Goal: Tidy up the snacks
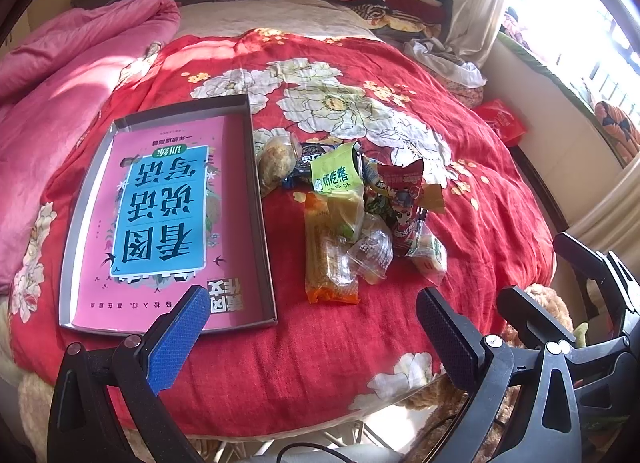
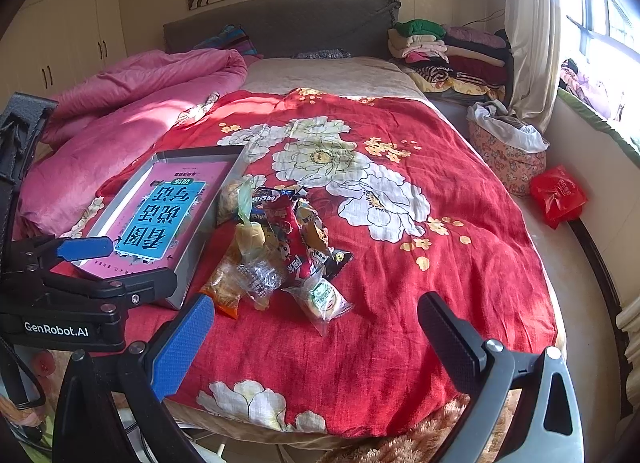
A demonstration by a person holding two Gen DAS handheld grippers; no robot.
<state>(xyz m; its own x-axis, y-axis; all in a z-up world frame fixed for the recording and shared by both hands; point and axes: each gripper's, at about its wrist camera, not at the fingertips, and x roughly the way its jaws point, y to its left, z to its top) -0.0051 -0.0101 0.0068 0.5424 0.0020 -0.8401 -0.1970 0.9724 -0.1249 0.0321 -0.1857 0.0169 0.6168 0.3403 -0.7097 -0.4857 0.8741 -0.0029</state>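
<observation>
left gripper [image 1: 312, 327] – fingers spread, empty | right gripper [image 2: 316, 327] – same | snacks [image 1: 352, 211] heaped beside box [image 1: 264, 247]

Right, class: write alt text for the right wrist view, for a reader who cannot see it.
A pile of wrapped snacks lies on a red floral blanket, beside a shallow grey box with a pink book cover inside. The open right gripper frames them; the left gripper is at left.

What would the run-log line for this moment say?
stage: pre-grasp | left gripper: open, empty | right gripper: open, empty | snack pile: on red quilt, right of box | box: no snacks
</observation>
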